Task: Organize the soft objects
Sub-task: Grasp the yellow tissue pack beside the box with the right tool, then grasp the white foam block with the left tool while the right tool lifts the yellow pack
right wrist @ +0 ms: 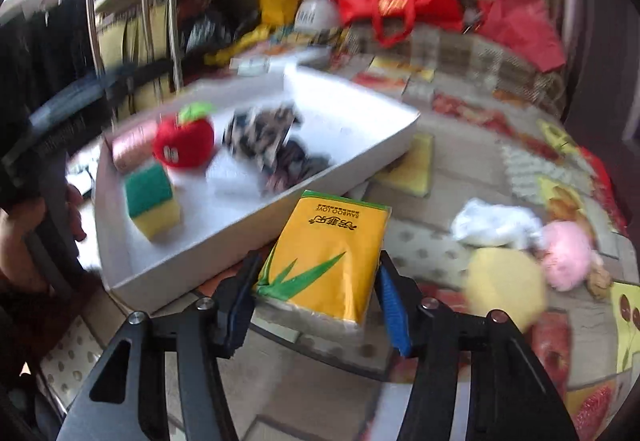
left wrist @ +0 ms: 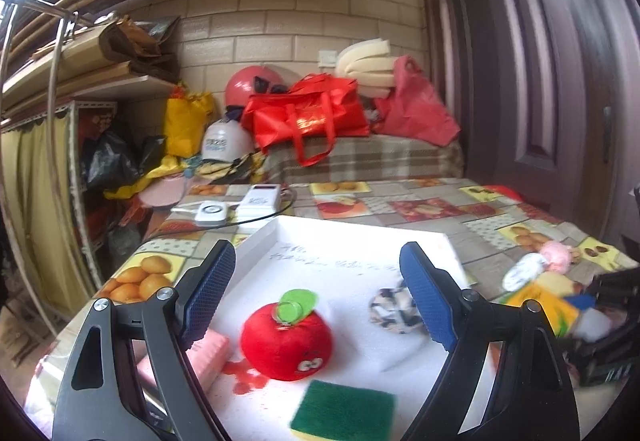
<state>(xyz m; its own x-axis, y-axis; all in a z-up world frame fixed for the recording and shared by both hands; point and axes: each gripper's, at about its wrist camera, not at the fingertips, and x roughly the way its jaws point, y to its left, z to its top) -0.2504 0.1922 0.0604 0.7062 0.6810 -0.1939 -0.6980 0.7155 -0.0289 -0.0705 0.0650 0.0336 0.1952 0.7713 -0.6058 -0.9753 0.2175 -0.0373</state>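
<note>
A white tray (left wrist: pixel 352 237) (right wrist: pixel 256 217) holds a red plush apple (left wrist: pixel 286 341) (right wrist: pixel 184 139), a green and yellow sponge (left wrist: pixel 344 413) (right wrist: pixel 152 199), a pink block (left wrist: pixel 208 355) (right wrist: pixel 130 145) and a black-and-white cloth (left wrist: pixel 390 307) (right wrist: pixel 260 133). My left gripper (left wrist: pixel 320 297) is open and empty above the tray, over the apple. My right gripper (right wrist: pixel 316 305) is shut on a yellow tissue pack (right wrist: pixel 324 257) and holds it just outside the tray's near wall. That pack also shows in the left wrist view (left wrist: pixel 548 305).
On the fruit-print tablecloth right of the tray lie a white cloth (right wrist: pixel 496 221) (left wrist: pixel 524 271), a pink plush (right wrist: pixel 568 253) (left wrist: pixel 558 253), a pale yellow sponge (right wrist: pixel 504 285) and a flat yellow sponge (right wrist: pixel 412 165). White devices (left wrist: pixel 240 207) lie behind the tray. Red bags (left wrist: pixel 308 117) sit at the back.
</note>
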